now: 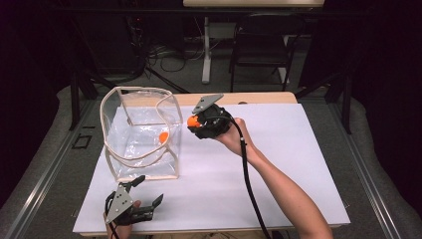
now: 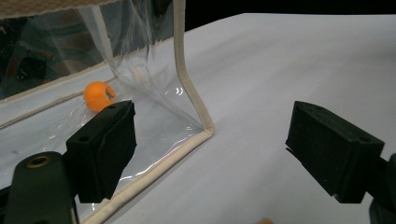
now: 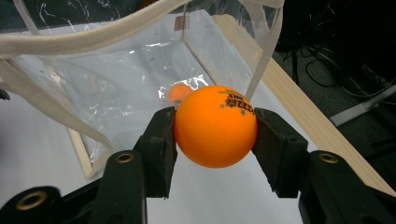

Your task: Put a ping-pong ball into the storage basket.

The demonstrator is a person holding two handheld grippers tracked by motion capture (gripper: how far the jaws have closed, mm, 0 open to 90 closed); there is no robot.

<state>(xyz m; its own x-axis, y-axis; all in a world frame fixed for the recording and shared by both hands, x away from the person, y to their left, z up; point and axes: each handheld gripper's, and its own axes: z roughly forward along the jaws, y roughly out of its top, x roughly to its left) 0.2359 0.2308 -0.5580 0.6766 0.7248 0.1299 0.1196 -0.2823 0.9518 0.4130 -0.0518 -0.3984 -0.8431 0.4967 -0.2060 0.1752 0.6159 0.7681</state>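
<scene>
While the right gripper (image 1: pixel 195 121) hangs at the middle of the high view, just right of the clear bag's (image 1: pixel 124 164) upper rim, its jaws pinch an orange ball (image 3: pixel 215 126) from both sides. A second ball (image 1: pixel 163 137) lies inside the bag, centre-left of frame. At lower left, the left gripper (image 1: pixel 147 191) rests on the white sheet (image 1: pixel 278 164), jaws spread, holding nothing.

White-covered table (image 1: pixel 278 164) under a clear bag (image 1: pixel 142 134).
</scene>
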